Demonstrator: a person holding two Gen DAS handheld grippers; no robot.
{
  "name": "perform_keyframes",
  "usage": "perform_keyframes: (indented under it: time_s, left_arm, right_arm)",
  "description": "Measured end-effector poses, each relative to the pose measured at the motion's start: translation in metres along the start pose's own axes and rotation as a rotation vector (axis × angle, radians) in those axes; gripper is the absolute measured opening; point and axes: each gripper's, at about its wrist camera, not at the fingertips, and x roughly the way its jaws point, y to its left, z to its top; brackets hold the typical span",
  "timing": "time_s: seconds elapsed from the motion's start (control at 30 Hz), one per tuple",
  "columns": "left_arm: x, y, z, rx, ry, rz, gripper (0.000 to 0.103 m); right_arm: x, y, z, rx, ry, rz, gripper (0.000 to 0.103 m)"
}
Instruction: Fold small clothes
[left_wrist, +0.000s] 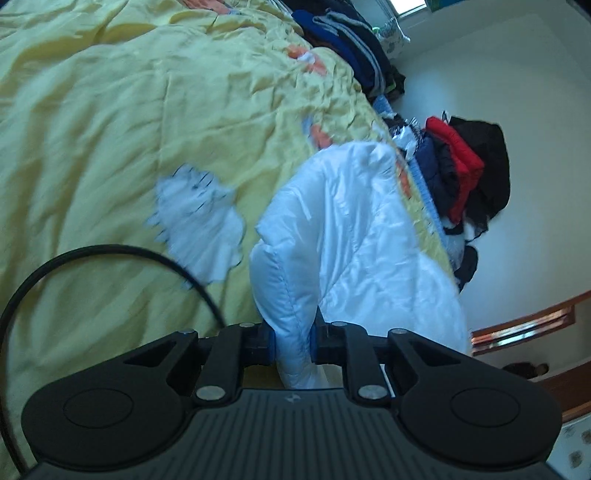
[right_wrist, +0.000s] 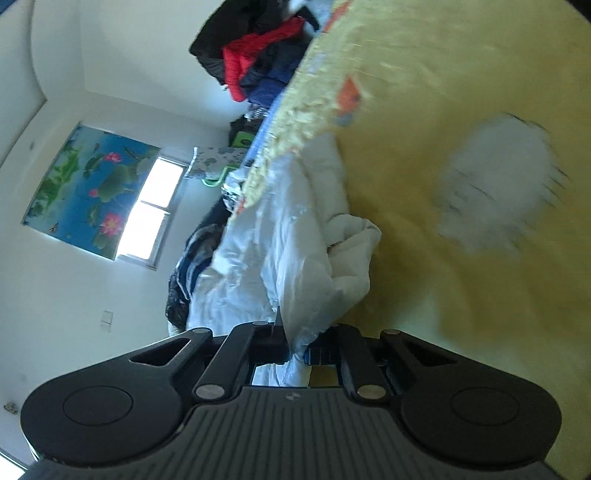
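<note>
A white quilted padded garment (left_wrist: 351, 236) hangs lifted above the yellow bedspread (left_wrist: 110, 129). My left gripper (left_wrist: 293, 341) is shut on a thick folded edge of it, the blue pads pressing both sides. In the right wrist view the same white garment (right_wrist: 295, 240) trails away from my right gripper (right_wrist: 293, 349), which is shut on another edge of it. Both views are tilted and blurred by motion.
A white cloud print (left_wrist: 199, 221) marks the bedspread; it also shows in the right wrist view (right_wrist: 495, 184). Piles of dark, red and blue clothes (left_wrist: 465, 170) lie along the bed's far side by the wall. A window and lotus poster (right_wrist: 85, 188) are on the wall.
</note>
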Motion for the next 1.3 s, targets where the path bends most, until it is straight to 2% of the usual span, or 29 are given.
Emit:
perform_keyframes:
  time_s: [0.07,0.13,0.2,0.23,0.3,0.33,0.37,0.4,0.43,0.5,0.57,0.67,0.73,0.77,0.87,0.9,0.97,1.03,1.07,1.1,1.13,1.23,1.3]
  left_arm:
    - [0.003,-0.005,-0.001,0.033,-0.007,0.032,0.017]
    - [0.005,-0.015,0.0,0.08,-0.008,0.077,0.018]
    - [0.001,-0.024,0.002,0.119,-0.013,0.093,0.019]
    - [-0.002,-0.026,0.003,0.135,-0.018,0.091,0.02]
    - [-0.011,-0.026,0.007,0.153,-0.038,0.101,0.029]
    - [-0.017,-0.027,0.009,0.16,-0.061,0.126,0.047]
    - [-0.024,-0.026,0.012,0.16,-0.085,0.157,0.081]
    - [-0.031,-0.025,0.015,0.153,-0.112,0.195,0.094]
    - [-0.038,-0.025,0.017,0.142,-0.144,0.223,0.1]
    - [-0.059,-0.026,0.02,0.128,-0.254,0.27,0.1]
    - [-0.073,-0.041,0.02,0.196,-0.347,0.301,0.1]
    - [-0.059,-0.093,0.007,0.473,-0.426,0.33,0.1]
    - [-0.034,-0.127,-0.009,0.651,-0.419,0.291,0.1]
    - [-0.014,-0.146,-0.02,0.749,-0.405,0.267,0.1]
    - [0.045,-0.183,-0.045,0.925,-0.334,0.261,0.1]
    - [0.065,-0.192,-0.051,0.959,-0.312,0.289,0.1]
    - [0.095,-0.197,-0.056,1.001,-0.272,0.304,0.1]
    - [0.118,-0.193,-0.054,0.99,-0.216,0.351,0.101]
    - [0.126,-0.189,-0.05,0.963,-0.195,0.35,0.102]
    - [0.13,-0.185,-0.047,0.946,-0.182,0.344,0.102]
    - [0.132,-0.183,-0.044,0.939,-0.177,0.338,0.102]
    - [0.132,-0.175,-0.047,0.949,-0.173,0.337,0.103]
    - [0.134,-0.175,-0.049,0.949,-0.173,0.335,0.103]
  right_arm:
    - [0.004,-0.006,0.0,0.02,0.003,0.0,0.013]
    - [0.008,-0.003,0.001,-0.01,0.002,-0.028,0.019]
    - [0.003,0.001,-0.001,-0.045,-0.019,-0.06,0.037]
    - [-0.002,0.004,0.0,-0.058,-0.033,-0.057,0.042]
    - [-0.014,0.009,0.001,-0.104,-0.09,-0.072,0.058]
    - [-0.022,0.01,0.002,-0.121,-0.127,-0.094,0.058]
    - [-0.028,0.012,0.003,-0.13,-0.156,-0.115,0.056]
    - [-0.034,0.013,0.006,-0.138,-0.196,-0.138,0.056]
    - [-0.037,0.015,0.01,-0.145,-0.231,-0.155,0.056]
    - [-0.042,0.021,0.016,-0.162,-0.295,-0.182,0.056]
    - [-0.037,0.036,0.018,-0.21,-0.333,-0.176,0.056]
    - [-0.008,0.072,0.019,-0.422,-0.268,-0.169,0.057]
    - [0.029,0.107,0.01,-0.634,-0.175,-0.18,0.06]
    - [0.046,0.12,0.008,-0.697,-0.136,-0.177,0.064]
    - [0.104,0.144,0.016,-0.764,-0.018,-0.163,0.068]
    - [0.122,0.147,0.021,-0.764,0.02,-0.176,0.071]
    - [0.158,0.15,0.03,-0.803,0.049,-0.263,0.071]
    - [0.183,0.148,0.035,-0.845,0.072,-0.334,0.074]
    - [0.194,0.143,0.038,-0.856,0.085,-0.353,0.076]
    - [0.201,0.137,0.04,-0.852,0.097,-0.365,0.084]
    - [0.205,0.129,0.04,-0.837,0.113,-0.37,0.088]
    - [0.207,0.116,0.042,-0.758,0.128,-0.327,0.09]
    - [0.21,0.114,0.039,-0.777,0.127,-0.32,0.092]
